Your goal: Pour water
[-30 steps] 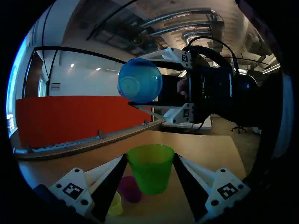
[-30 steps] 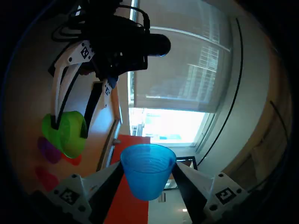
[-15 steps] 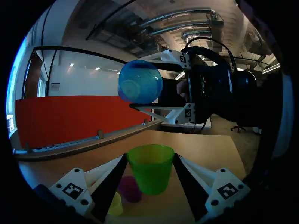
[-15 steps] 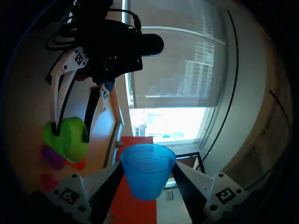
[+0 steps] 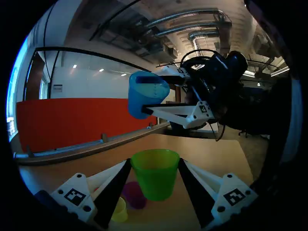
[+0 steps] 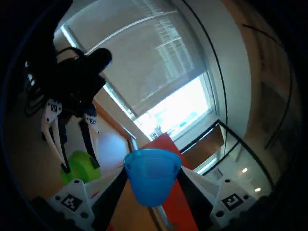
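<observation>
**A:** Left gripper view first. The table [image 5: 208, 154] has plenty of bare top to the right of the cups before its right edge, and open air above. A raised rail [image 5: 96, 142] runs along the far left edge, with a red wall [image 5: 77, 119] behind it.

**B:** Anything in the way?

**A:** Kinda. A purple cup [image 5: 134, 194] and a yellow cup [image 5: 120, 211] sit low on the left, just beside that gripper's left finger. An office chair [image 5: 246, 133] is way off in the back.

**B:** And the cups themselves?

**A:** The left hand-held gripper [image 5: 154, 162] is clamped on the green cup [image 5: 155, 177], both fingers pressed to its sides and the cup upright. Can't tell if it's resting on the table or lifted. The right hand-held gripper [image 6: 153, 170] is squeezing the blue cup [image 5: 146, 92] up in the air, above the green one and a bit left of it. The two cups are well apart, and the blue one is close to upright. In the right gripper view the green cup sits lower left of the blue one. Can't tell whether either cup has water in it.
</observation>
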